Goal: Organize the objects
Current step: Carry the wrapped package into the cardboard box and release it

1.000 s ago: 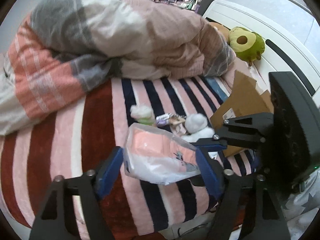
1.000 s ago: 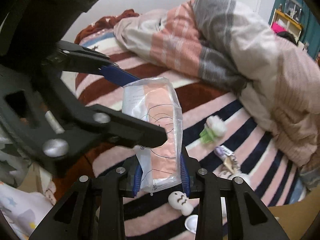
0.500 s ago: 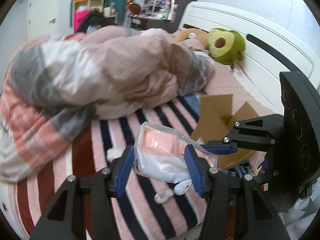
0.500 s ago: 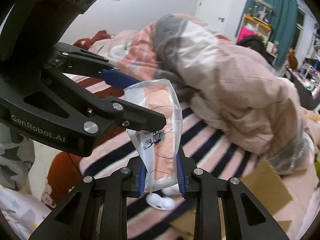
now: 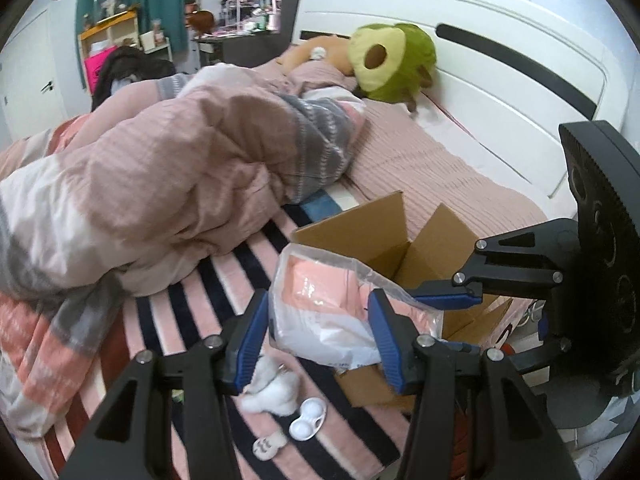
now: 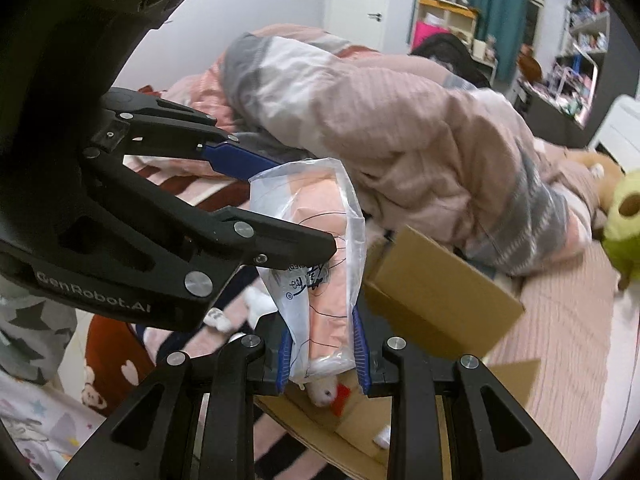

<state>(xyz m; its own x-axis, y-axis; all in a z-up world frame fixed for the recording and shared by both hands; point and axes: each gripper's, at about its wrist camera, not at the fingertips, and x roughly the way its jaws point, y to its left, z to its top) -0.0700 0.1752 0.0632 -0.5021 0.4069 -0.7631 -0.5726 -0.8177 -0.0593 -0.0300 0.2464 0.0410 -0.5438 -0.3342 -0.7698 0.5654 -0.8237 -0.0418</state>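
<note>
A clear plastic bag (image 5: 320,304) with peach-pink contents hangs in the air, held from two sides. My left gripper (image 5: 316,340) is shut on its wide middle, both blue pads pressing in. My right gripper (image 6: 323,350) is shut on the bag's (image 6: 320,240) narrow lower end. The bag hovers over the near edge of an open cardboard box (image 5: 380,232) on the striped bedspread (image 5: 208,292). In the right wrist view the box (image 6: 432,292) lies just behind and below the bag, with a small white and red toy (image 6: 328,394) inside it.
A white contact lens case (image 5: 308,424), a white fluffy item (image 5: 272,392) and a small paw-shaped piece (image 5: 268,446) lie on the bedspread under the left gripper. A bunched duvet (image 5: 160,184) fills the left. An avocado plush (image 5: 392,60) leans on the white headboard (image 5: 500,80).
Both grippers have lifted the bag off the bedspread and carried it right, over the cardboard box. The left jaws have narrowed onto the bag.
</note>
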